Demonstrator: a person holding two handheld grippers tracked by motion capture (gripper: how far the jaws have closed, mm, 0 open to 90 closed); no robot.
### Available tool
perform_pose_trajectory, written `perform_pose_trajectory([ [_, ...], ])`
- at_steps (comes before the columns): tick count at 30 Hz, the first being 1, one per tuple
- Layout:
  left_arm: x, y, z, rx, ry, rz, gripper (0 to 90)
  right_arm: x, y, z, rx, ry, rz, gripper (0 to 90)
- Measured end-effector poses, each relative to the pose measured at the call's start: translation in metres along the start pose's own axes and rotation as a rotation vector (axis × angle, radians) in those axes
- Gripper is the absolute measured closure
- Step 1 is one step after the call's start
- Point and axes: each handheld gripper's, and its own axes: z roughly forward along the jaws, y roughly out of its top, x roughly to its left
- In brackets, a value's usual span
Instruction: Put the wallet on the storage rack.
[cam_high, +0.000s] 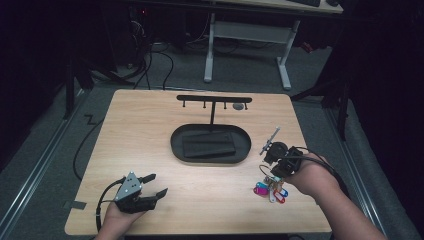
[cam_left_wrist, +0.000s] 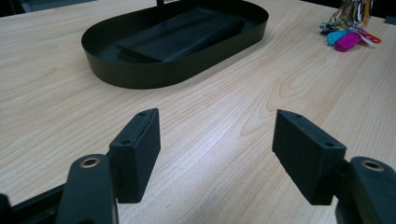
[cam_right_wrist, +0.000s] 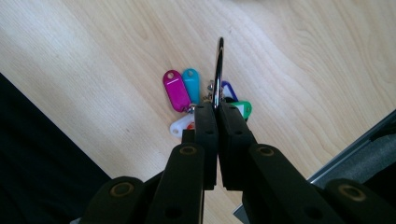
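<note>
Left gripper (cam_high: 153, 185) rests low near the table's (cam_high: 150, 130) front edge, jaws spread wide on nothing. Right gripper (cam_right_wrist: 216, 108) is clamped on a metal key ring (cam_right_wrist: 219, 65), coloured tags (cam_right_wrist: 182, 88) hanging below, apparently just above the wood. Black oval tray (cam_high: 175, 145) sits mid-table, holding a dark flat block (cam_high: 209, 145), beneath a hook stand (cam_high: 214, 99).
</note>
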Motion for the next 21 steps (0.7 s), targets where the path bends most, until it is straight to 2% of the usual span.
perform_pose_trajectory([
  [6,-0.002,0.002,0.002,0.008,0.002,0.015,33.0,-0.012,0.002,-0.019,-0.028,0.016,0.029,88.3],
  [12,-0.003,0.001,0.001,0.009,0.001,0.022,33.0,-0.026,0.012,-0.049,-0.078,0.02,0.057,88.3],
  [18,-0.002,0.002,0.003,0.006,0.0,0.016,33.0,-0.035,0.022,-0.062,-0.113,0.029,0.075,88.2],
  [21,-0.002,0.002,0.003,0.005,-0.003,0.02,32.9,-0.04,0.029,-0.062,-0.107,0.027,0.082,88.2],
])
